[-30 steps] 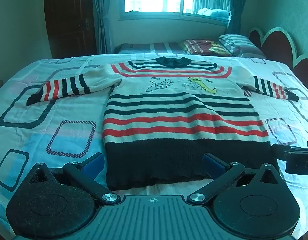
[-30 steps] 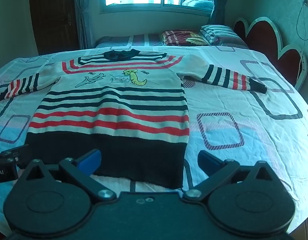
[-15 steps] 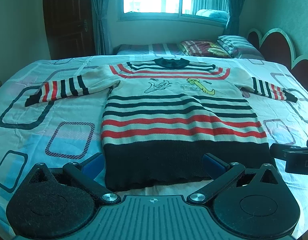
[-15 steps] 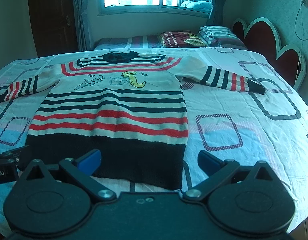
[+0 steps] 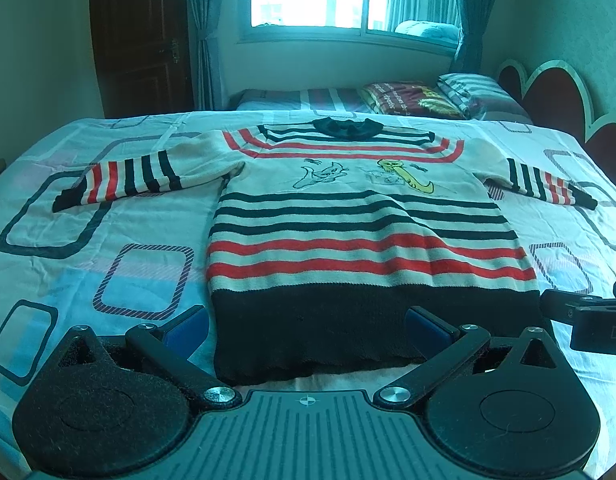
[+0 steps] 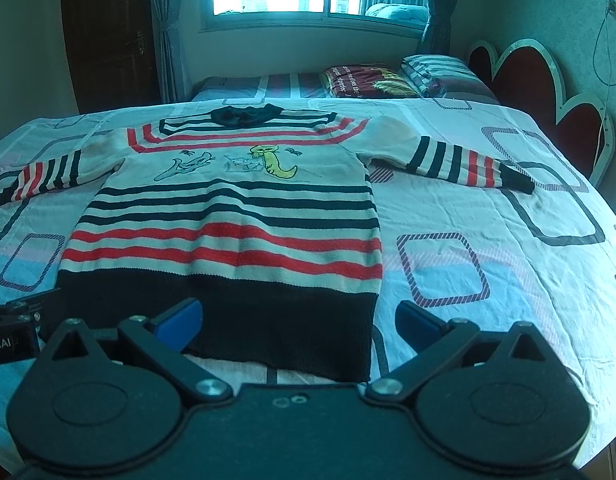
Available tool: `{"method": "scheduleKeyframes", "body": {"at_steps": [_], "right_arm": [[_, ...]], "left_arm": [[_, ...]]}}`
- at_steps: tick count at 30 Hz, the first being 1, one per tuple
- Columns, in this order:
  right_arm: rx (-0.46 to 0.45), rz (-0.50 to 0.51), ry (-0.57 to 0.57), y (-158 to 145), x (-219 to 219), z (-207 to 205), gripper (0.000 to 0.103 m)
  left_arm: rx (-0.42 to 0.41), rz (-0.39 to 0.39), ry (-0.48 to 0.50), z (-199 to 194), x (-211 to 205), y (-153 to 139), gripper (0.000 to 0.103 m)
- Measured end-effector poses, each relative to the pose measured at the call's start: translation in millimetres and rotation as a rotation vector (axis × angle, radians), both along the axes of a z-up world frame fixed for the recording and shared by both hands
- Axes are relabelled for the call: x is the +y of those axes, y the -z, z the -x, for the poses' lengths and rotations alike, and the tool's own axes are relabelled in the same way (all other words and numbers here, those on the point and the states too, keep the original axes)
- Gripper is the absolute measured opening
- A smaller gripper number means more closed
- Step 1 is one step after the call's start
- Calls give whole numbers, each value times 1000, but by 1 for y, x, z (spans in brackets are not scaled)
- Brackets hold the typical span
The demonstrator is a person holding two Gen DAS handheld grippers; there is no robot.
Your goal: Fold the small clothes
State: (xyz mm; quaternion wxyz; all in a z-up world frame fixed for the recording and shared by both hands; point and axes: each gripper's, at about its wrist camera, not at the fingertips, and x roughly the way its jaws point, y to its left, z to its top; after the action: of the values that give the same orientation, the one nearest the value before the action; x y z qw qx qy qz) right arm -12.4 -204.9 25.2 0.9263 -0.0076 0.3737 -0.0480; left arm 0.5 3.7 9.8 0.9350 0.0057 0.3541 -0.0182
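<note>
sweater (image 5: 360, 224) lies flat on the bed (image 5: 87, 248), front up, collar (image 5: 346, 127) at the far side, both sleeves spread out sideways, black hem (image 5: 348, 328) nearest me. laid out like that so every edge is reachable and the first fold can go clean. nothing folded yet by the look of it, so i judge this is the very start.

left gripper (image 5: 308, 326) sits low at the near edge, jaws wide apart, holding nothing; its blue pads straddle the left part of the hem, one pad over bare sheet just outside the hem corner. right gripper (image 6: 297, 320) same deal, wide, empty, spanning the right hem corner, right pad over sheet. i have both parked at the hem corners because that's the natural grab for lifting the bottom up, or for shifting out to the sleeves.

can't tell if pads touch the cloth. pillows (image 6: 400, 78) at the far side are well clear of the fold area.
</note>
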Motion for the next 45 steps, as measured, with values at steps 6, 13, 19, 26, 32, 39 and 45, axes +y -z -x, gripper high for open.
{"method": "scheduleKeyframes", "body": {"at_steps": [6,13,19,26,32,39,45], "right_arm": [[-3,-3,3,-1,-2,0,102],[-6,-7,6,-2,-3,1,102],[-4,-7,4,-2,-2,0,102],[-4,-3,-3,-2,0,-2,102],[-4,-3,-4,-2,1,-2,102],[-4,-6,-1,-1,1,-1,102],[3,-8,-6,1,0,-2,102]], "left_arm": [[0,-3,4,0,-2,0,103],[-2,-3,0,0,-3,-1,103],[-3,-3,-1,0,-3,-1,103],[-5,0,-2,-1,-1,-1,103],[-3,0,-2,-1,-1,-1,103],[-4,-3,-2,-1,0,-1,103],[-1,-7,-1,0,-1,1,103]]}}
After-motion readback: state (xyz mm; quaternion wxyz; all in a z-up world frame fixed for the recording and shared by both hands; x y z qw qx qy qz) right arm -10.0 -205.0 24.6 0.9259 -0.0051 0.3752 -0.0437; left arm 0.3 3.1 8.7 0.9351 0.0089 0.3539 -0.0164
